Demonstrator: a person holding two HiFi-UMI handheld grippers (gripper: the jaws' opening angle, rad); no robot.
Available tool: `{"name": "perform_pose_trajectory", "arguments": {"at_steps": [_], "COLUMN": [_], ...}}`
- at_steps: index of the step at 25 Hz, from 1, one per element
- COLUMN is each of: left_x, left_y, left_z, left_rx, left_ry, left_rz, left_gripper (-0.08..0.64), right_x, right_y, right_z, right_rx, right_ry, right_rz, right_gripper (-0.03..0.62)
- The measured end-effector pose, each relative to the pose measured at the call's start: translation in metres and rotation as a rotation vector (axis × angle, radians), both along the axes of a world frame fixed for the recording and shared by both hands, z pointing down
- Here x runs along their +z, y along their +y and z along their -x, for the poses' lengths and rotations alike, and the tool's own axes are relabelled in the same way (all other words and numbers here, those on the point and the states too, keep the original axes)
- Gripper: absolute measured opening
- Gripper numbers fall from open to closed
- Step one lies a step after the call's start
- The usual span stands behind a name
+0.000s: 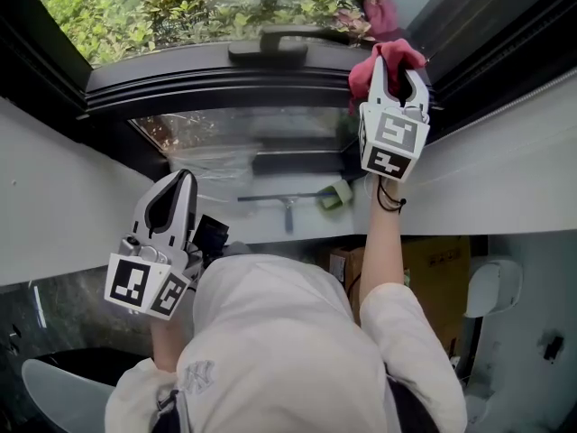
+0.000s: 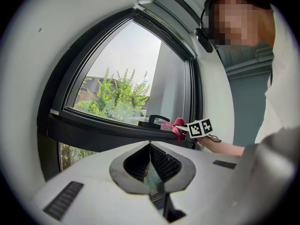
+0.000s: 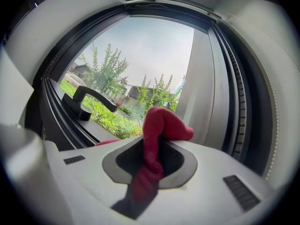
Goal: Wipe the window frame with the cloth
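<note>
The dark window frame (image 1: 207, 84) crosses the top of the head view, its black handle (image 1: 268, 43) at the middle. My right gripper (image 1: 398, 69) is raised to the frame's right end and is shut on a red cloth (image 1: 394, 55), which bunches against the frame by the corner. In the right gripper view the cloth (image 3: 161, 125) sticks out between the jaws, with the handle (image 3: 89, 100) to the left. My left gripper (image 1: 178, 183) hangs lower at the left, shut and empty, away from the frame. Its own view shows the frame (image 2: 93, 125) and the distant cloth (image 2: 178, 124).
A squeegee (image 1: 287, 201) and a green item (image 1: 335, 195) lie on the white sill (image 1: 469, 188) below the window. Crumpled clear film (image 1: 212, 156) sits by the lower pane. A cardboard box (image 1: 433, 278) stands on the floor at the right.
</note>
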State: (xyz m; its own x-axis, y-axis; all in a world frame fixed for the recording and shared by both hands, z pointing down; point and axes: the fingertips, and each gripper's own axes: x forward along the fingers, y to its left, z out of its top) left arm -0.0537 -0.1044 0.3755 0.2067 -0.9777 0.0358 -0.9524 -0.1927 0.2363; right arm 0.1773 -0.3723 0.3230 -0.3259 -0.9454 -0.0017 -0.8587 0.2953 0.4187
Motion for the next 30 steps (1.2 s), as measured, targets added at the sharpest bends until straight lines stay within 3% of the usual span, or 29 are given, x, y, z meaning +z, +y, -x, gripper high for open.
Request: {"name": "perform_pose_trajectory", "arguments": {"at_steps": [13,23,30], "left_x": [-0.015,-0.016,-0.021], "left_y": [-0.018,-0.013,-0.011], "left_z": [-0.027,0.003,0.028], "left_rx": [0.081,0.116,0.126], "left_ry": [-0.046,-0.033,-0.059], "left_rz": [-0.055,-0.021,-0.041], "left_gripper": [0.011,0.011,0.010], "right_x": [-0.001,0.002,0.001], "right_y": [0.005,0.004,0.007], "right_z": [0.013,0.021,0.035], "right_rx": [-0.008,0.037,0.071], "right_ry": [0.006,-0.014,-0.013], "right_rz": [-0.004,0.024,0.033], "right_gripper": [0.083,0.083,0.083]}}
